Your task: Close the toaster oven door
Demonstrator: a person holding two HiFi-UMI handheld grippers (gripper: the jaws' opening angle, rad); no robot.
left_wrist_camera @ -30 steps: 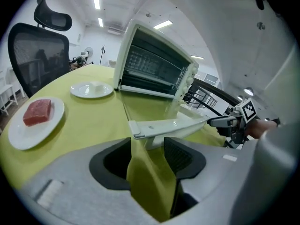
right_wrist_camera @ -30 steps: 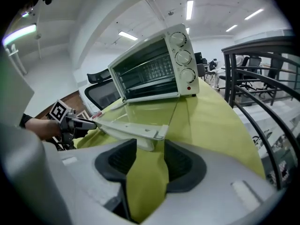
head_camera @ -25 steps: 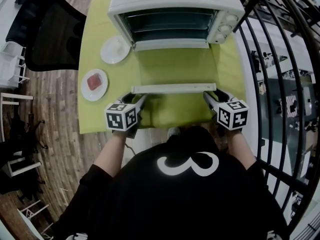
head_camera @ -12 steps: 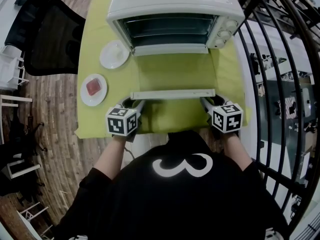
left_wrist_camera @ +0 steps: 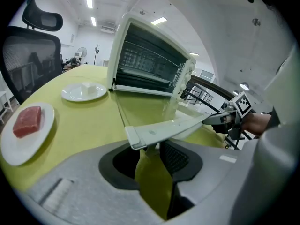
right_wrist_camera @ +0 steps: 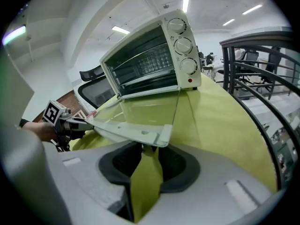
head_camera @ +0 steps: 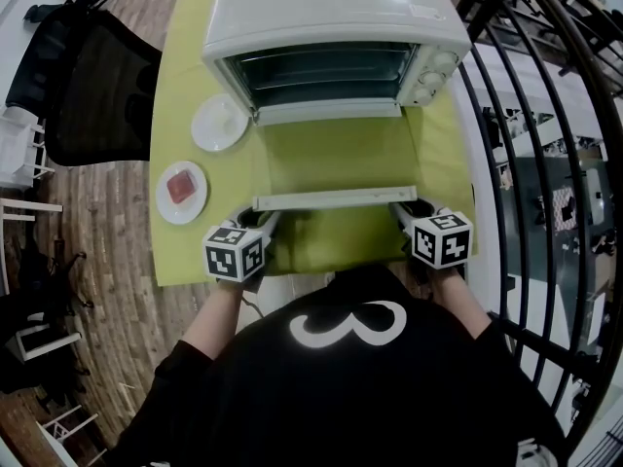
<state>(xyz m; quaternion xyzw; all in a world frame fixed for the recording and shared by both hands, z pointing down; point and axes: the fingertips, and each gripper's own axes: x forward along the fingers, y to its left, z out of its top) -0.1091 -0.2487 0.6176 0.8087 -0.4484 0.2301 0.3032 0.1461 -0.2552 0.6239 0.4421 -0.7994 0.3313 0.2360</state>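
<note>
Both door handle [head_camera: 336, 198] ends between just-closing fingers [left_wrist_camera: 177, 157], left gripper [head_camera: 267, 219], right gripper [head_camera: 400, 210]

The lowered door [head_camera: 336, 159] is lying flat across the middle of the desk [head_camera: 440, 154], barring the straight way into the toaster oven [head_camera: 331, 17]. A far plate [head_camera: 219, 123] and a near plate [head_camera: 182, 192] (this one carrying a red piece) are crowding the left strip. The right strip is lying bare beside a railing [head_camera: 516, 163].

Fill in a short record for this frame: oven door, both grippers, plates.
door: toaster oven door open, folded down over green cloth
left gripper: at door handle left end; jaws have just been closing, grip unclear
right gripper: at its right end, likewise
near plate: red piece
far plate: white piece
</note>
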